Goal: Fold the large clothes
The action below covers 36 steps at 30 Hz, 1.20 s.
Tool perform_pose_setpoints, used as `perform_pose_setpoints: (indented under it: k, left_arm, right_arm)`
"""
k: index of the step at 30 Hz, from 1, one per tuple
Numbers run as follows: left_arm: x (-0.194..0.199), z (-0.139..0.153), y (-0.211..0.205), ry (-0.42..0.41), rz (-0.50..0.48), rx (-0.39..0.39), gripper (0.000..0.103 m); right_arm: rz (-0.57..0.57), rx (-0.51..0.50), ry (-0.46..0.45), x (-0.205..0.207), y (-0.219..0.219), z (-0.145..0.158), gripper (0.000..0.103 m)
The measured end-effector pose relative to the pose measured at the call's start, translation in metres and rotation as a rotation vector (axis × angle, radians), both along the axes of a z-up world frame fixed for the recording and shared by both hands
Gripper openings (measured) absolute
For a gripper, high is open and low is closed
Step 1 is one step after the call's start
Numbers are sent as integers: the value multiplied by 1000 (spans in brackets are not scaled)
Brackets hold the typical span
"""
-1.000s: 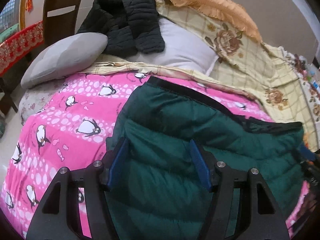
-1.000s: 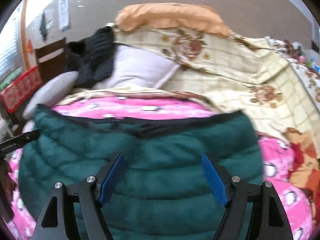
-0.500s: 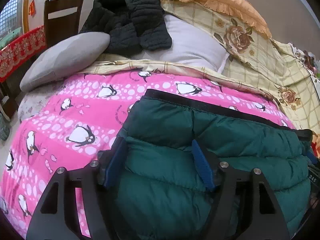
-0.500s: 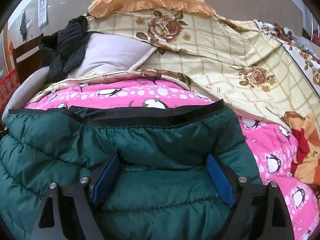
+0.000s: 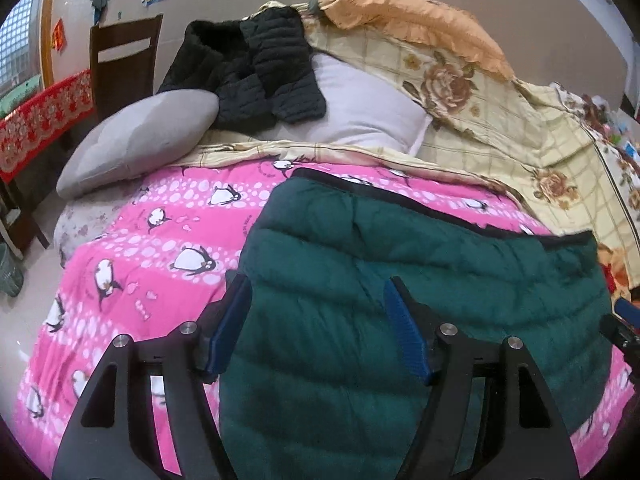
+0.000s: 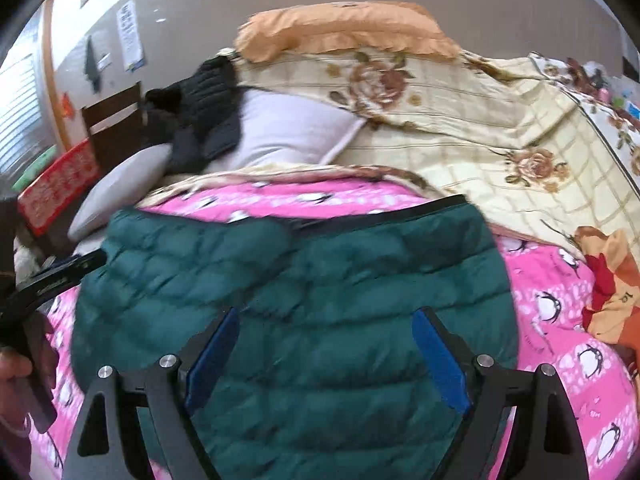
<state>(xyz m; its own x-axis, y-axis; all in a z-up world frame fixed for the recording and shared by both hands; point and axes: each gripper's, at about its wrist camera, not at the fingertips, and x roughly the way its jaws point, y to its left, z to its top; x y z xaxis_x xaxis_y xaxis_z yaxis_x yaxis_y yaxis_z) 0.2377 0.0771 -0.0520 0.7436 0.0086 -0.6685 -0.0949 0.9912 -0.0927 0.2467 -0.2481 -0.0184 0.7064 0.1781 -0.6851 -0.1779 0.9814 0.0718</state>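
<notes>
A dark green puffer jacket is lying folded on the pink penguin-print blanket covering the bed, its black-trimmed edge facing the pillows. The left gripper is hovering over the jacket's left part with its fingers spread apart, gripping nothing. The right gripper is hanging over the jacket's right part, fingers likewise apart. A black quilted garment is resting on the white pillow at the bed's far edge.

One green down jacket; one black quilted jacket; two pillows, grey and white; one pink penguin quilt; one wooden chair.
</notes>
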Motion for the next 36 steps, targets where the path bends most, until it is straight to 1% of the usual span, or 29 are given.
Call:
perform_pose_setpoints:
  k: [4, 7, 9, 11, 13, 19, 22, 24, 28, 31, 36]
  left_arm:
    - [-18, 3, -7, -19, -19, 16, 69]
    - [-19, -5, -13, -3, -27, 49, 69]
    - [-15, -15, -15, 19, -31, 69, 69]
    - [-12, -23, -15, 31, -32, 75, 69]
    - [-9, -30, -15, 29, -33, 78, 69]
    - [0, -37, -22, 32, -36, 131, 72]
    - [2, -38, -19, 43, -30, 112, 72]
    - [0, -36, -18, 43, -28, 109, 72]
    - [-9, -32, -18, 43, -26, 112, 72]
    - [-18, -28, -17, 41, -21, 95, 72]
    - [-36, -24, -18, 35, -32, 94, 72]
  right_arm:
    - [38, -12, 28, -9, 24, -10, 87]
    - [45, -29, 52, -6, 37, -25, 87]
    - [40, -44, 71, 0, 42, -36, 87]
    - [28, -41, 96, 9, 44, -47, 91]
    - [22, -36, 101, 15, 44, -54, 96]
    - [21, -73, 108, 29, 50, -68, 101]
    - [17, -60, 119, 29, 49, -67, 101]
    - [21, -37, 117, 22, 46, -61, 101]
    - [41, -25, 91, -1, 42, -46, 101]
    - [62, -20, 66, -25, 39, -34, 101]
    - [60, -3, 58, -48, 32, -29, 101]
